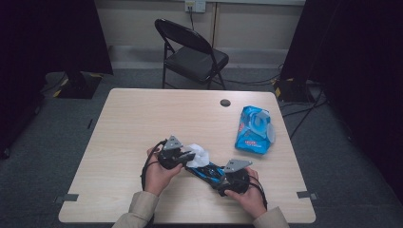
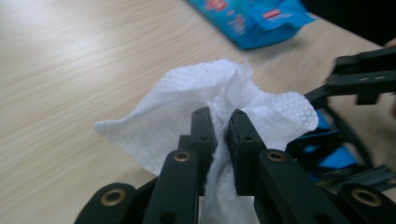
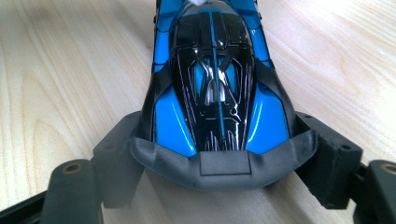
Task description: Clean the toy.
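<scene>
My left gripper (image 1: 189,156) (image 2: 219,120) is shut on a crumpled white wipe (image 1: 199,156) (image 2: 201,93), which bulges out above and beside the jaws. A glossy blue and black toy car (image 1: 209,172) (image 3: 215,79) lies low over the table near the front edge. My right gripper (image 1: 217,179) (image 3: 222,156) is shut on the car's grey end, one jaw on each side. In the high view the wipe touches the car's far end. In the left gripper view the car (image 2: 327,154) shows to the right, behind the wipe.
A blue pack of wipes (image 1: 254,129) (image 2: 252,18) with its flap open lies on the right of the wooden table (image 1: 142,123). A dark round grommet (image 1: 225,102) sits near the far edge. A black folding chair (image 1: 195,57) stands beyond the table.
</scene>
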Available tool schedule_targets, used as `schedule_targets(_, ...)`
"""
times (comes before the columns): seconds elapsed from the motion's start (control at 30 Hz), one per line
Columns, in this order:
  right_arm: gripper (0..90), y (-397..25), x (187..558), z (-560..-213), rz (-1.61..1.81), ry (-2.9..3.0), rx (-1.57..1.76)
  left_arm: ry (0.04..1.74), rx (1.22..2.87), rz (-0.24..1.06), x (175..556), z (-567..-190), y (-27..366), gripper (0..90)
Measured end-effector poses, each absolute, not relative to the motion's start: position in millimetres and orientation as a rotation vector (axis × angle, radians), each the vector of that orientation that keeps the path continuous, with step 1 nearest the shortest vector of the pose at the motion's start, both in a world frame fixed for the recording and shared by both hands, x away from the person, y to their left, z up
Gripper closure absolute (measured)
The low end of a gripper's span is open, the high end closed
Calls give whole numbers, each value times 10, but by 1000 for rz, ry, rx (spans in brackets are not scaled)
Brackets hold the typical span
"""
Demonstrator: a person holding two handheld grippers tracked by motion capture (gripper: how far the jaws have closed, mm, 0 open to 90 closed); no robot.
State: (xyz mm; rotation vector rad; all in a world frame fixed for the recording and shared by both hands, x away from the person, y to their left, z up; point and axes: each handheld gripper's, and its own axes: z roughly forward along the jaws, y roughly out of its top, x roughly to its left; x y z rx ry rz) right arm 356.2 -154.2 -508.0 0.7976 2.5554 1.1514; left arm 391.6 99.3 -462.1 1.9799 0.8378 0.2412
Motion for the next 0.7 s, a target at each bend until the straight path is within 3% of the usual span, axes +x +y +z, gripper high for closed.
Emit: schedule_targets(0.7, 246, -1542, 3562, -5080, 1152, 2555, 797, 646, 2029, 73, 3642, -4522, 439, 825)
